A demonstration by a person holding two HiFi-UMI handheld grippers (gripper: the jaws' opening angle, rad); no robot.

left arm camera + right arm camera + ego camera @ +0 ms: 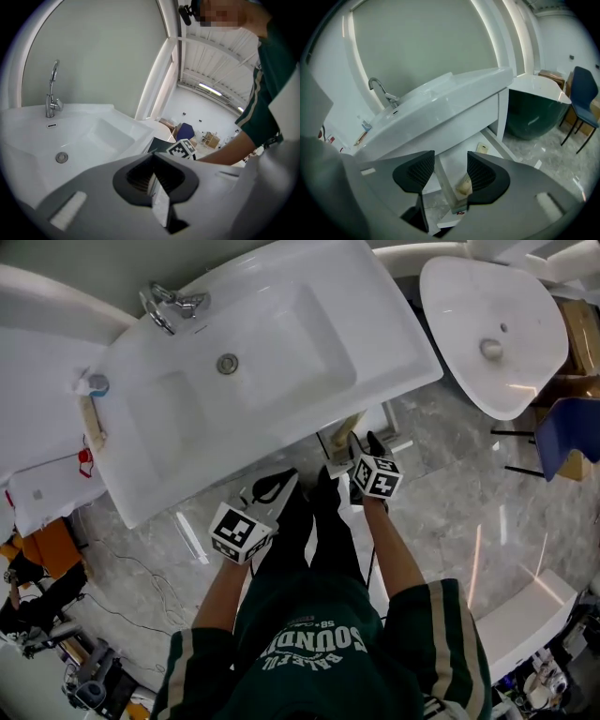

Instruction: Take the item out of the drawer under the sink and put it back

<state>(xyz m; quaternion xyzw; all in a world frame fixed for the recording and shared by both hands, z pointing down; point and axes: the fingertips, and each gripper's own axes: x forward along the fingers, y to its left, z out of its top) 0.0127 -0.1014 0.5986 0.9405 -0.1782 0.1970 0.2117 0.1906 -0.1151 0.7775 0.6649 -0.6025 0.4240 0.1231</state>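
- The big white sink [394, 343] sits up top, with a shiny tap [169, 306] at its back edge.
- The grey stone floor [450, 512] is all around below it.
- A round white tub [487, 306] stands just beside the sink on the right. It looks dark green on the outside in the right gripper view.
- A person in a green top [328, 643] stands in front of the sink and holds one gripper in each hand.
- A blue chair [567, 432] stands past the tub.
- The drawer [459, 161] under the sink is pulled out. It is white inside.
- The left gripper [152, 180] is up near the sink's front edge. Its two dark pads are pressed together, and I can see nothing between them.
- The right gripper [447, 171] points down at the open drawer. Its jaws are spread wide apart and hold nothing. The drawer's thin side wall [444, 183] shows in the gap, but the pads do not touch it.
- The small tan item [464, 185] lies inside the drawer, just beside the right jaw's pad.
- A little flat tan thing [482, 148] lies farther back in the drawer.
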